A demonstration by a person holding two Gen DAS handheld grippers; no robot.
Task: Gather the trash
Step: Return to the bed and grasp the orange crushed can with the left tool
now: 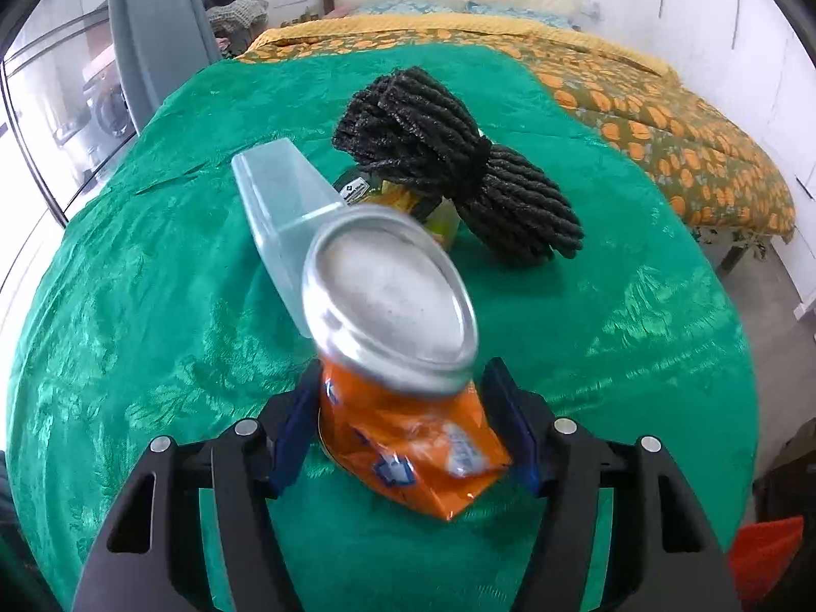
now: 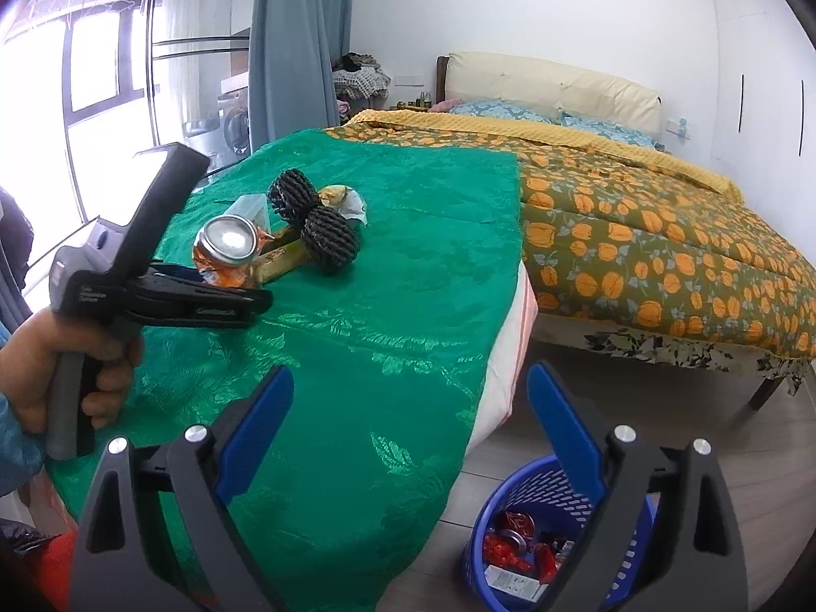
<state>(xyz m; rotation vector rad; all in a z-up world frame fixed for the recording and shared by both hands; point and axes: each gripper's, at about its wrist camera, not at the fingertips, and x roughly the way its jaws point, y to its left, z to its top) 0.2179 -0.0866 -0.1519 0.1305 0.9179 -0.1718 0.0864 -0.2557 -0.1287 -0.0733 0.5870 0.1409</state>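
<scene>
A bed (image 2: 637, 214) with an orange-flowered quilt fills the far side of the room, and nearer stands a table under a green cloth (image 2: 357, 306) that hangs over its edge. On the floor beside the table, seen in the right wrist view, a blue slotted basket (image 2: 510, 510) holds red crushed trash and a pale carton. Near the middle of the cloth lies a black coiled bundle of rope (image 1: 454, 163), bound at its waist; a green-and-yellow wrapper (image 1: 387, 194) lies partly under it, and a clear plastic container (image 1: 285, 194) lies just beside, behind the can. The left hand (image 2: 56, 362) grips its tool's handle from below, fist closed round the grey grip, the tool pointing level across the table toward the pile. The left gripper (image 1: 403, 428) is closed onto the crushed orange can (image 1: 403, 408), its blue pads pressing the dented body from both sides; the can's silver end (image 1: 387, 296) tilts up toward the camera, and its lower edge looks close to the cloth, though contact cannot be told. The right gripper (image 2: 408, 408) hangs above the table's edge with its jaws spread wide and nothing between them, angled down so the basket shows behind its right finger.
</scene>
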